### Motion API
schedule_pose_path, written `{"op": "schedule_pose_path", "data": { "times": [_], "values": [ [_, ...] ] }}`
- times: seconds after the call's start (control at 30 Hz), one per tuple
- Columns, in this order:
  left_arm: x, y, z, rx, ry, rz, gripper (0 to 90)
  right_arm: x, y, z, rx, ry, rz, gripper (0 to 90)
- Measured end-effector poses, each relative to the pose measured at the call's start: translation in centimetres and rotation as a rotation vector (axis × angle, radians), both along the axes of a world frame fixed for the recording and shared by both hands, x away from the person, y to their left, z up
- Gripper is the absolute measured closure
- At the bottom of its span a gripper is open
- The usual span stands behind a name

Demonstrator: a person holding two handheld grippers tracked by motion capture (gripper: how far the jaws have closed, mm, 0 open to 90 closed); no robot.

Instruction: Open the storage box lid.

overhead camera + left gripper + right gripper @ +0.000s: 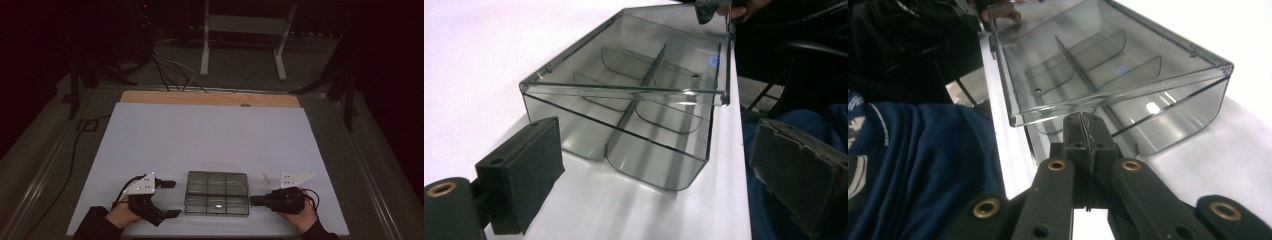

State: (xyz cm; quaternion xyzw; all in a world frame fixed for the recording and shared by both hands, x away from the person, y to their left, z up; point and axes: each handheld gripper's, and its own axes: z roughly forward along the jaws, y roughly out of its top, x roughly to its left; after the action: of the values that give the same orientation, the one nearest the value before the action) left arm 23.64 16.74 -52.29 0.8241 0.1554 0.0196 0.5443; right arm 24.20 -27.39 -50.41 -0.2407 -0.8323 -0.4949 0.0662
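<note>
Clear compartment box (217,192) lies flat on white table (210,135), near edge, between both grippers; lid looks closed, dividers visible inside. Left gripper (169,198) just left of box, jaws spread wide, nothing between them, pads not touching the wall. Right gripper (254,201) at right wall of box, jaws pressed together, tips at or near lid lip; contact I cannot confirm. Advice: keep box steady from right, bring left jaws level to short wall, close slowly, avoid pushing box off near edge.

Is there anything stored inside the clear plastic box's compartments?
No. In the left gripper view, the clear divided box shows bare compartments through its transparent lid and walls.
</note>
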Motion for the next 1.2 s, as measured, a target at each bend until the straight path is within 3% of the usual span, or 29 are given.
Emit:
{"op": "schedule_pose_path", "data": {
  "times": [0.1, 0.2, 0.33, 0.4, 0.47, 0.6, 0.77, 1.0, 1.2],
  "values": [
    [0.2, -0.1, -0.2, -0.007, -0.033, 0.014, 8.8, 0.1, 0.0, 0.1, 0.005, -0.004, -0.009, 90.0],
    [0.4, -0.2, 0.0, 0.013, -0.032, 0.043, 8.8, 0.1, -0.1, 0.1, 0.008, -0.003, -0.016, 90.0],
    [0.6, -0.5, 0.3, 0.012, -0.066, 0.087, 9.1, 0.2, -0.1, 0.2, 0.021, -0.003, -0.021, 90.0],
    [0.7, -0.6, 0.4, 0.005, -0.092, 0.099, 20.0, 0.3, -0.1, 0.2, 0.028, 0.0, -0.023, 90.0],
    [0.7, -0.8, 0.4, 0.009, -0.119, 0.098, 23.0, 0.3, -0.1, 0.2, 0.028, 0.0, -0.02, 90.0],
    [0.4, -1.1, 0.4, 0.034, -0.208, 0.083, 39.4, 0.3, 0.1, 0.2, 0.021, 0.002, -0.018, 90.0],
    [0.1, -1.4, 0.5, 0.044, -0.282, 0.07, 50.1, 0.3, 0.1, 0.3, 0.028, 0.0, -0.021, 90.0],
    [0.1, -1.8, 0.7, 0.031, -0.299, 0.043, 63.1, 0.3, 0.0, 0.3, 0.026, -0.002, -0.029, 89.9],
    [0.4, -1.8, 0.9, 0.014, -0.305, 0.046, 66.2, 0.4, -0.1, 0.2, 0.01, -0.002, -0.039, 87.1]
  ]
}}
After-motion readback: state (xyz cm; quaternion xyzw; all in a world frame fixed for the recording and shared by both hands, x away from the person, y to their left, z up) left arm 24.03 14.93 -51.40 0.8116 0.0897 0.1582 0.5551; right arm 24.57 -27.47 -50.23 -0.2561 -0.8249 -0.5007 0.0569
